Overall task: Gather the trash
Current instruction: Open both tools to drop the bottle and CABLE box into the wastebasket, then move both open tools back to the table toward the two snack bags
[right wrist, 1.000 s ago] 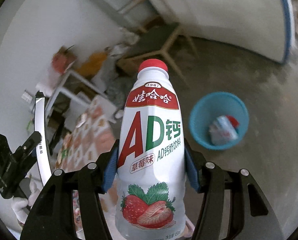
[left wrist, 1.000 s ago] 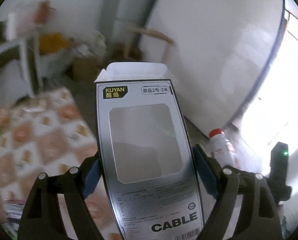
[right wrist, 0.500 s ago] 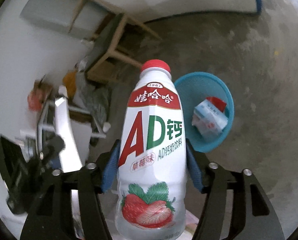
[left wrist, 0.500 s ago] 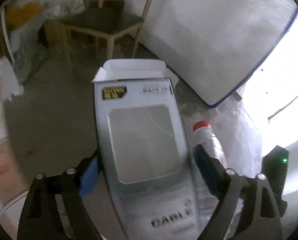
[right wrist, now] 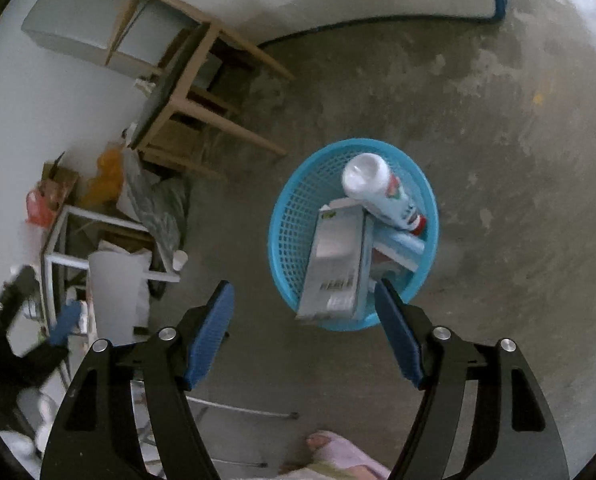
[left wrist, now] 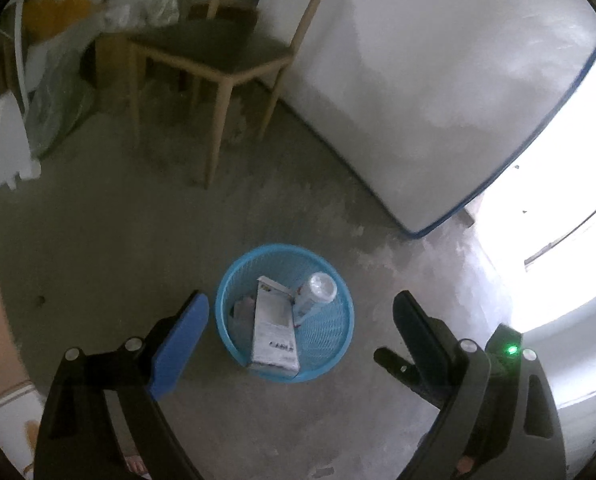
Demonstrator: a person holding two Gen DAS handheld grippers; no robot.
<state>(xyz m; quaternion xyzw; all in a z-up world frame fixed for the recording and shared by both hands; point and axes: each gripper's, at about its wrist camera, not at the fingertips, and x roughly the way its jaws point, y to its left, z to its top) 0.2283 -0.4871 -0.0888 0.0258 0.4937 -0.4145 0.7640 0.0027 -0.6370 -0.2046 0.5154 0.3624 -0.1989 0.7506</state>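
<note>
The left hand-held gripper (left wrist: 300,310) hangs over the floor (left wrist: 97,240) with its jaws spread wide and nothing between them. Beneath sits the blue basket (left wrist: 340,344), holding the grey cable box (left wrist: 273,328) on end and the white drink bottle (left wrist: 312,294) upside down beside it. The right hand-held gripper (right wrist: 304,302) is likewise parted and empty, above the basket's near rim

Both fisheye views are dim and soft, with straight lines bowed toward dark round borders. In the left wrist view, blown-out daylight (left wrist: 558,216) floods in from the right, washing out the floor (left wrist: 450,264) beside it. The right wrist view's left edge smears with motion blur.
</note>
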